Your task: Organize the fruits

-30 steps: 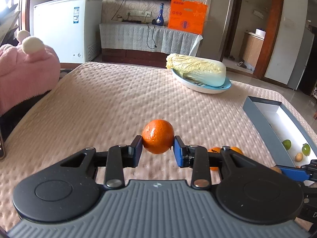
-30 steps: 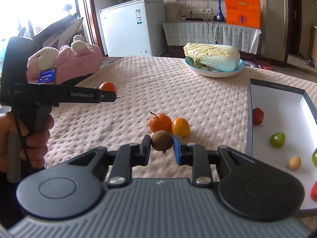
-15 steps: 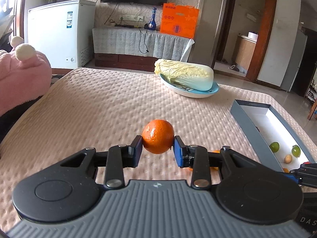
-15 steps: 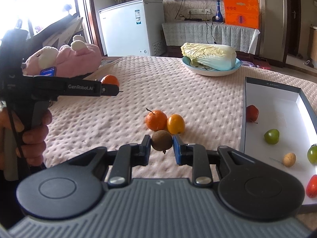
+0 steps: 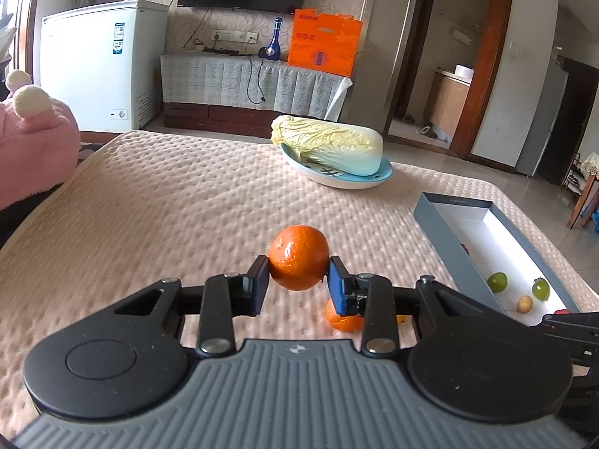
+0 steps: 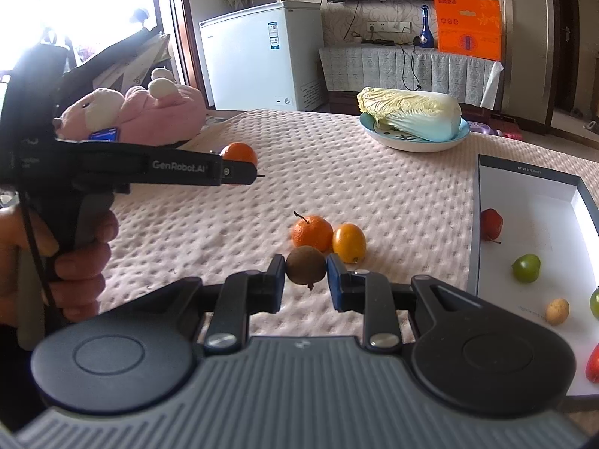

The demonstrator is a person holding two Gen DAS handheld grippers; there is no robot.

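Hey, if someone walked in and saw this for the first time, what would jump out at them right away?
Probably the bright orange clamped in the left gripper above the pink quilted table, and the small brown fruit pinched in the right gripper. Next, the big napa cabbage on a blue plate at the far side, and the grey box on the right holding several small fruits.

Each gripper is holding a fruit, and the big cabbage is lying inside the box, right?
Not quite. The cabbage lies on a blue plate, not in the box, as the right wrist view shows. Each gripper does hold a fruit.
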